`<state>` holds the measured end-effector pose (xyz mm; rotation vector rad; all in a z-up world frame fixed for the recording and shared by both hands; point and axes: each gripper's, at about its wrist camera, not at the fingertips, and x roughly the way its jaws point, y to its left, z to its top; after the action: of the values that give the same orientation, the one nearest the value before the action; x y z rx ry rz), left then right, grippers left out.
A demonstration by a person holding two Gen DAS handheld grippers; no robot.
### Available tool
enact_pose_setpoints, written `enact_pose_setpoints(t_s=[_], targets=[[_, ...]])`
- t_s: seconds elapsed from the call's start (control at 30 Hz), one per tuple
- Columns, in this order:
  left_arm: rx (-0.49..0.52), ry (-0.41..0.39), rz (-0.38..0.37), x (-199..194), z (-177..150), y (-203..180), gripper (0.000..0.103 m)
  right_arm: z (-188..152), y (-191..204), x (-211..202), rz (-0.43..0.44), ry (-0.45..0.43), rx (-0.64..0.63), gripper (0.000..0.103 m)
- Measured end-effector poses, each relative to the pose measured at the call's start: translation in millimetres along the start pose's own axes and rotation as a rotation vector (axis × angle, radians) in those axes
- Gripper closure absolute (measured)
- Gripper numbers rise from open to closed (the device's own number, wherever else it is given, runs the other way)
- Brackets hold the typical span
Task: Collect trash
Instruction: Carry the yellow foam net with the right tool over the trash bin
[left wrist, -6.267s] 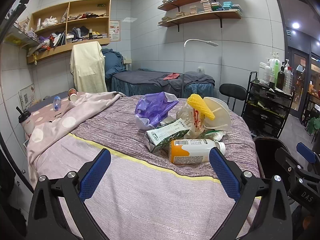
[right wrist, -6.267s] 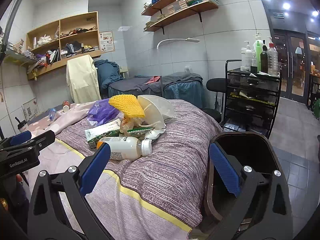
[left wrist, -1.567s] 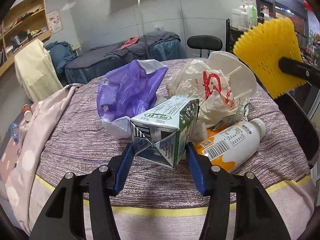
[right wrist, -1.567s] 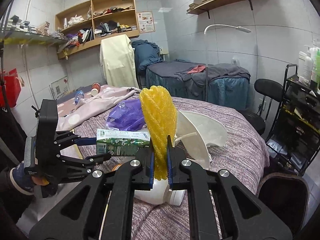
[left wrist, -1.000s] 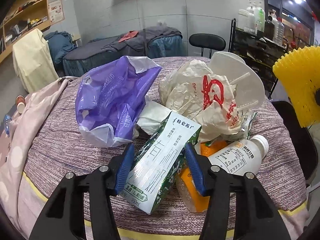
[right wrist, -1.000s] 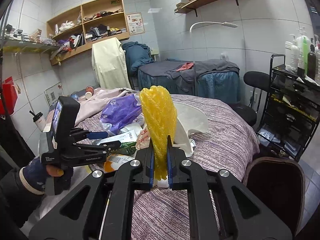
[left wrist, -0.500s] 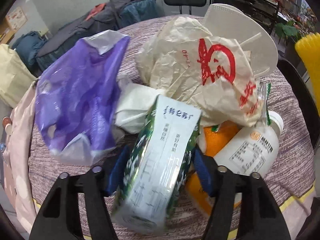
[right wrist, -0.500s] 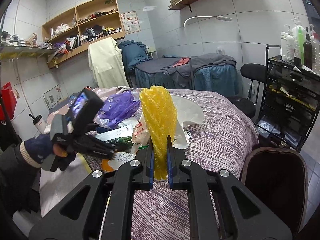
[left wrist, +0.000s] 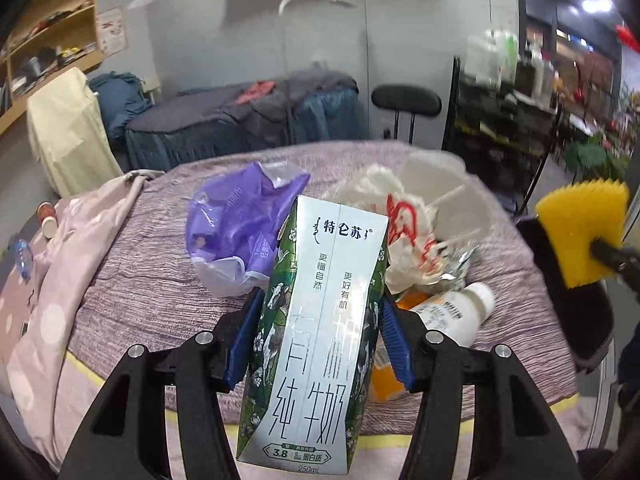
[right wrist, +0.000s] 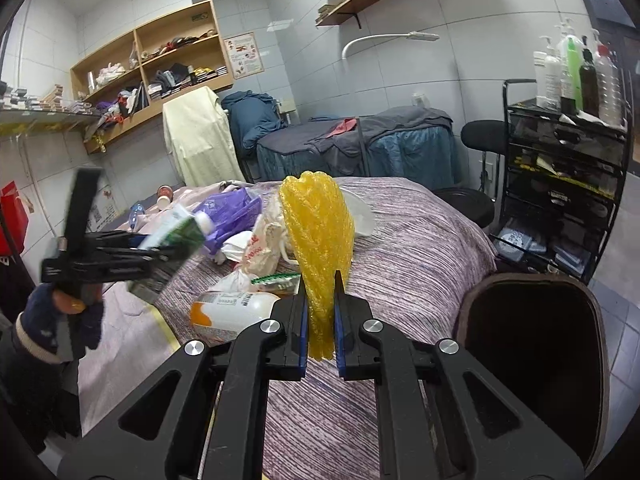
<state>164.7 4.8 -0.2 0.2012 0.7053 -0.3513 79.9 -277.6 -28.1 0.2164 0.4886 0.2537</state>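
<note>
Milk carton is clamped between the blue pads of the left gripper, lifted off the bed and standing nearly upright in the left wrist view, green-and-white with big Chinese lettering and a 250mL mark at the bottom. From the right wrist camera you can see that same carton tilted up in the air above the bed's near edge, with a gloved hand holding the rig. Right gripper is squeezed tight on a yellow foam net, the mesh sleeve kind, which sticks straight up out of the pinched pads. That net shows up at the far right of the left view too, next to the rim of the dark trash bin, which sits on the floor just beside the bed with its mouth open. Rest of the junk is in a heap on the purple striped bedspread: a crumpled purple plastic bag, a white paper bag with red print, a white foam container behind it, and a white bottle with an orange base lying on its side at the front of the pile. Pink dotted blanket is bunched along the left side of the bed.
</note>
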Motion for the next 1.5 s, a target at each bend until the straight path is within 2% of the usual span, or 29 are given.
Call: enact_pose_setpoints(t_s=[0.13,0.33,0.47,0.63,0.7,0.73,0.77,0.87,1.0,1.13,1.23,1.37,1.5], targets=[[-0.029,-0.074,-0.037,-25,-5,-22,0.048,-11,-26,-12,-0.061,0.000,0.054,0.092],[-0.012,-0.110,-0.169,-32,-6,-77,0.048,-34,-82,-20,-0.189,0.057,0.158,0.092],[-0.001,-0.093,-0.288,-23,-5,-117,0.048,-56,-120,-14,-0.260,0.129,0.255,0.092],[0.027,-0.048,-0.395,-8,-4,-164,0.048,-85,-155,-3,-0.318,0.215,0.347,0.090],[0.041,-0.032,-0.422,-1,-3,-183,0.048,-93,-162,-3,-0.340,0.222,0.364,0.077],[0.051,-0.024,-0.430,4,-2,-192,0.048,-96,-164,-5,-0.354,0.220,0.376,0.053],[0.063,-0.011,-0.442,9,-2,-202,0.048,-98,-167,-9,-0.365,0.207,0.391,0.038],[0.076,0.035,-0.477,23,-3,-225,0.048,-100,-173,-20,-0.398,0.175,0.405,0.038],[0.111,0.095,-0.485,43,-3,-256,0.048,-96,-179,-44,-0.455,0.111,0.422,0.038],[0.122,0.170,-0.497,64,-2,-279,0.048,-91,-183,-71,-0.530,0.033,0.436,0.032],[0.162,0.215,-0.479,79,-4,-301,0.048,-88,-193,-84,-0.563,-0.012,0.459,0.030],[0.206,0.310,-0.482,101,-11,-328,0.048,-85,-203,-96,-0.594,-0.036,0.484,0.029],[0.235,0.369,-0.460,117,-16,-343,0.048,-87,-212,-103,-0.611,-0.042,0.506,0.029]])
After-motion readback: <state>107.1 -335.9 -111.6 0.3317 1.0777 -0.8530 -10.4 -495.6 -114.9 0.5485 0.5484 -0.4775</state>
